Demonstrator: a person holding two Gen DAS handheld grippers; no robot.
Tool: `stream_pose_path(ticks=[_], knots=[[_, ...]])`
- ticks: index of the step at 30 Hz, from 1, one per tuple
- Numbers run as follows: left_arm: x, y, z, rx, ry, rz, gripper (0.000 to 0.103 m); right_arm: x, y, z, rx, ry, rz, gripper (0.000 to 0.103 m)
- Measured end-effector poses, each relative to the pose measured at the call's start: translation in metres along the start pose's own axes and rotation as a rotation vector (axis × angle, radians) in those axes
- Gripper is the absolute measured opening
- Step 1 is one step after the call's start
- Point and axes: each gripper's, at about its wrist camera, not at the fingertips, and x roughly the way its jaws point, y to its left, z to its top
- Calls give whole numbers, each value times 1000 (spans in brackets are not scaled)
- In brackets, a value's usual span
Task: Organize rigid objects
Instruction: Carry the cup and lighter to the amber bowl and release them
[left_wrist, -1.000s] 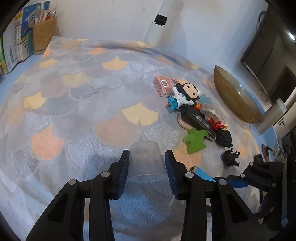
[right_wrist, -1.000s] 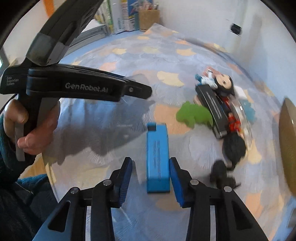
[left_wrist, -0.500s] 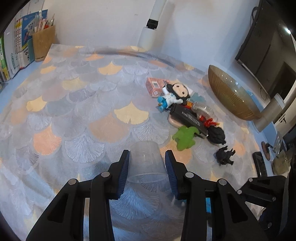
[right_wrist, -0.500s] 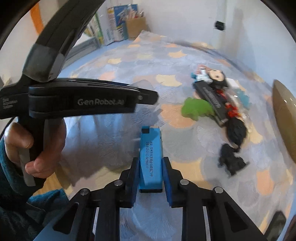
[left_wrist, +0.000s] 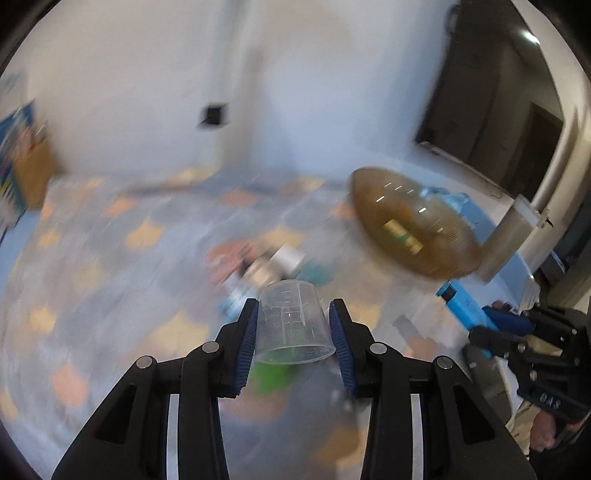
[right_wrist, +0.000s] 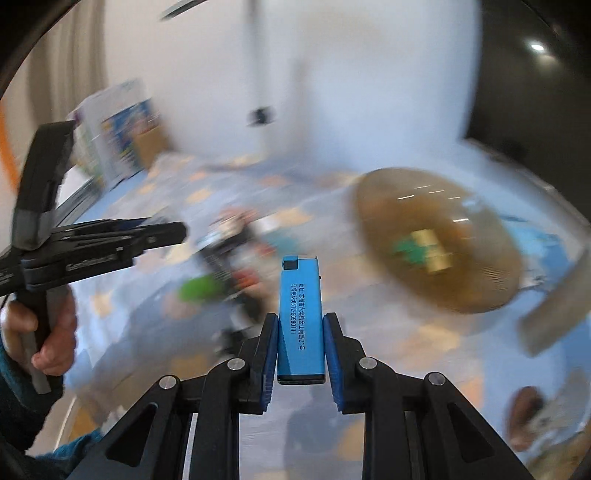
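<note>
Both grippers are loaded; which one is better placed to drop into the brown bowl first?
Probably right: the right gripper holds the blue lighter nearest the brown bowl; in the left view, its clear cup sits farther off.

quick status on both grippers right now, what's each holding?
Left hand-held gripper: closed on the clear plastic measuring cup.
Right hand-held gripper: closed on the flat blue rectangular lighter.

Both handheld grippers are matte black plastic linkages with round silver screws at the joints. The left gripper (left_wrist: 293, 345) and right gripper (right_wrist: 301, 354) carry ribbed blue pads (right_wrist: 269, 360) on their fingertips. White lettering marks the left tool's side, blurred here. The hand (right_wrist: 44, 332) on its handle wears a dark teal knitted sleeve (right_wrist: 18, 417).
</note>
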Motion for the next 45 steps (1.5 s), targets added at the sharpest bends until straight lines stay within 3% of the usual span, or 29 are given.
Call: stream_pose_path(ticks=[4,8,14,20,21,22,23,25,26,28,31,35,39,40,43,45], knots=[[22,-42,49,40,-16,-71,36,-12,-52,25,65,-31,-115,24],[63,-81,80,44,20,-137,36,-5,-95,42,129,-23,-161,23],[131,-122,68,83,129,-151,36,41,-137,33,223,88,-144,23],[151,-134,66,107,150,-161,36,66,-147,27,219,146,-154,23],[152,-136,67,114,142,-165,38,67,-148,27,226,146,-143,23],[151,-137,68,120,134,-159,51,67,-150,26,235,145,-138,24],[147,-137,69,121,122,-150,64,66,-153,26,249,143,-145,27],[134,-128,74,97,73,-151,83,56,-156,27,272,119,-167,35],[125,-121,77,74,48,-155,87,44,-157,27,284,89,-176,44],[103,-104,82,32,9,-170,87,29,-154,27,288,52,-186,51],[67,-79,86,-2,-52,-149,87,4,-139,30,277,12,-177,51],[8,-42,81,-59,-138,-115,87,-30,-98,40,230,-55,-112,57],[-42,-6,62,-100,-206,-22,89,-55,-48,45,165,-131,-32,62],[-52,6,52,-113,-212,11,92,-56,-38,44,151,-140,-12,63],[-61,33,20,-152,-192,88,95,-45,-4,33,117,-148,14,87],[-52,56,-5,-185,-136,116,95,-22,13,17,113,-101,42,87]])
